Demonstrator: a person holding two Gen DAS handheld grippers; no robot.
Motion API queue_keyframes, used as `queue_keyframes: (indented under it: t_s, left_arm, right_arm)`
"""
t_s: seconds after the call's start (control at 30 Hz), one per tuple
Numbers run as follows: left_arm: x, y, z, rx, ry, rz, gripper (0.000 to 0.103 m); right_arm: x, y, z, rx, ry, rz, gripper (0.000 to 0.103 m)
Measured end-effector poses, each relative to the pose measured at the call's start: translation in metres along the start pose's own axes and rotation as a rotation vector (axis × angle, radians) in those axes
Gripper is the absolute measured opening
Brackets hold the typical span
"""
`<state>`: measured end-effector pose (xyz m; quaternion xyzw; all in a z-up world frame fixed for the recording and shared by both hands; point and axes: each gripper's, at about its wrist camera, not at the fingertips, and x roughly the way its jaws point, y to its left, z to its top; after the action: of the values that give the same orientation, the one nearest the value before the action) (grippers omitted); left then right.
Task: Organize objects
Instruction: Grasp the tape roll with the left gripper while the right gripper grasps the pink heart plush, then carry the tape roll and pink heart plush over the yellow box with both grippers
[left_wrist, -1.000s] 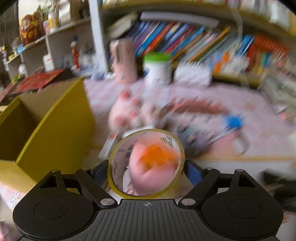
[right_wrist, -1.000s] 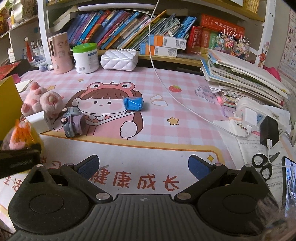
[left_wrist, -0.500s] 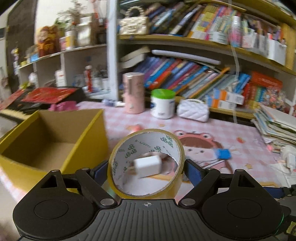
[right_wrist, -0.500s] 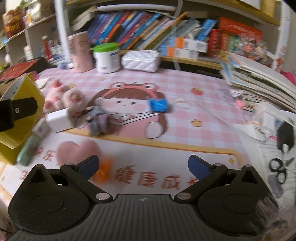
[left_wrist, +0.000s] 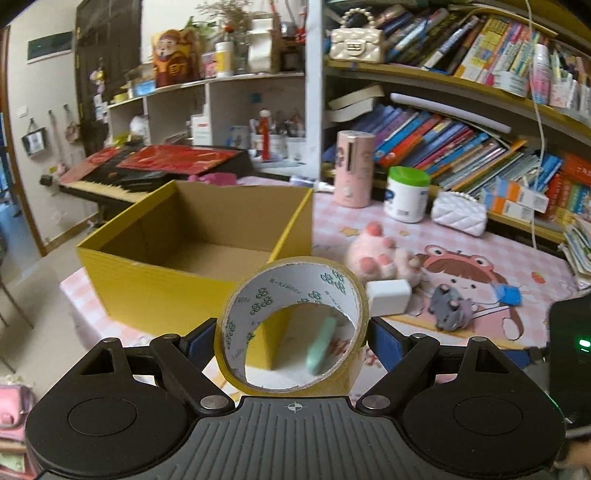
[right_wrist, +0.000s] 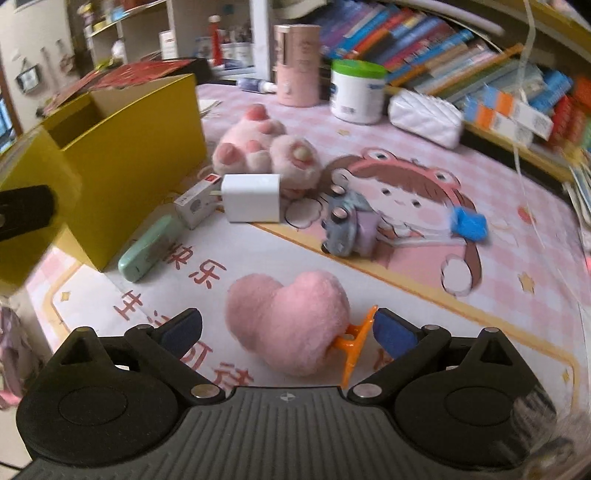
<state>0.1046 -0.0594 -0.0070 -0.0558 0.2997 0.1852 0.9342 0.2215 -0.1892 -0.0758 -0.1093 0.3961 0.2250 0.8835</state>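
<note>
a desk covered by a pink checked cartoon mat (right_wrist: 424, 295) is seen in front of crowded bookshelves (left_wrist: 461, 122). at the left of the mat an open yellow cardboard box (left_wrist: 155, 291) stands, its inside bare as far as can be seen. the left gripper (left_wrist: 293, 332) is clenched on a roll of yellowish packing tape (left_wrist: 291, 291), held upright between the blue pads, just near of the box's near right corner. the right gripper (right_wrist: 288, 325) is held over the near part of the mat with its jaws released; they have just been closing a little, and a pink plush heart on an orange clip (right_wrist: 291, 332) lies between them, the clip just beside the right pad, contact not being discernible. farther off a mint green case (right_wrist: 146, 249) lies beside the box, with a small white carton (right_wrist: 194, 205), a white charger block (right_wrist: 253, 197), a pink plush paw toy (right_wrist: 266, 147), a grey toy car (right_wrist: 347, 225) and a blue block (right_wrist: 469, 223) spread across the mat. a pink cylinder (left_wrist: 352, 168), a green-lidded white tub (left_wrist: 406, 194) and a white quilted purse (left_wrist: 458, 212) are set along the far edge.
</note>
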Motion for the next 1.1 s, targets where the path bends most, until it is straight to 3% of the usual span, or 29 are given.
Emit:
queue_keyframes:
  t_s: [0.23,0.5,0.9,1.1]
  left_arm:
    - [-0.009,0.02,-0.009,-0.024,0.005,0.032,0.086]
    - [-0.013,0.046,-0.009,-0.035,-0.021,-0.027,0.086]
    - [-0.03,0.139,-0.014,-0.038,-0.05,-0.127,0.086]
    - [-0.038,0.19,-0.024,-0.046,-0.035,-0.138,0.086]
  right_arm:
    - [0.015,-0.005,-0.002,0.032,0.006,-0.029,0.085]
    - [-0.029,0.02,0.004,0.092,-0.053,0.008,0.085]
    - [-0.081,0.13,-0.005,0.075,-0.09,0.006,0.085]
    - [-0.096,0.192,-0.019,0.037,-0.098,0.014,0.085]
